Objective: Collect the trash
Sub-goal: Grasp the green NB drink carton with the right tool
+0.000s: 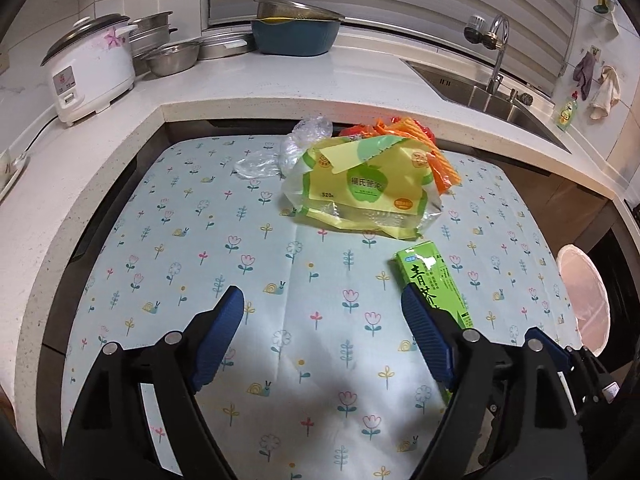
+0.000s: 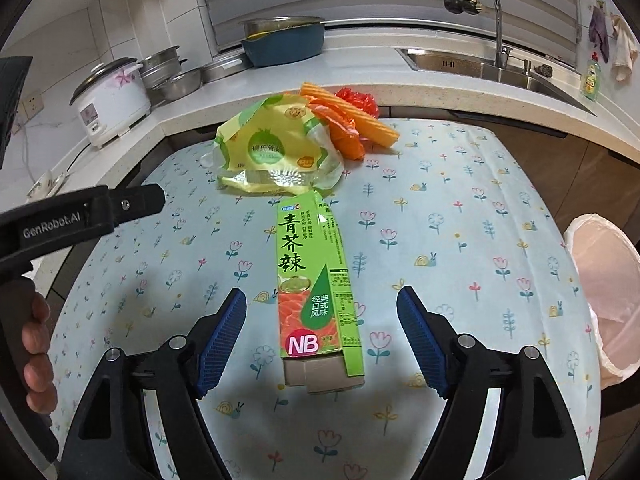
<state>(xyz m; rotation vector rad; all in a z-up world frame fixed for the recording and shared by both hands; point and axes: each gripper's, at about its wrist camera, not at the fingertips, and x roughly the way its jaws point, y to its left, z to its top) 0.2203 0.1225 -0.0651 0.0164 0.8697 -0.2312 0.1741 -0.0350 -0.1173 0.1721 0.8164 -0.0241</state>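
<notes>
A green wasabi carton (image 2: pixel 316 284) lies flat on the flowered tablecloth (image 2: pixel 460 216), its open end toward me. My right gripper (image 2: pixel 322 300) is open, its blue pads on either side of the carton and apart from it. Beyond the carton lies a yellow-green plastic bag (image 2: pixel 276 148) with orange wrappers (image 2: pixel 352 120). In the left wrist view my left gripper (image 1: pixel 322 300) is open and empty over the cloth; the carton (image 1: pixel 434 284) lies by its right pad, the yellow-green bag (image 1: pixel 360 184), a clear plastic bag (image 1: pixel 280 152) and orange wrappers (image 1: pixel 432 148) lie ahead.
A bin lined with a pink bag (image 2: pixel 604 292) stands off the table's right edge and also shows in the left wrist view (image 1: pixel 584 300). The white counter (image 1: pixel 280 76) behind holds a rice cooker (image 1: pixel 88 68), metal bowls and a blue basin (image 1: pixel 296 32). A sink (image 1: pixel 496 92) is at the back right.
</notes>
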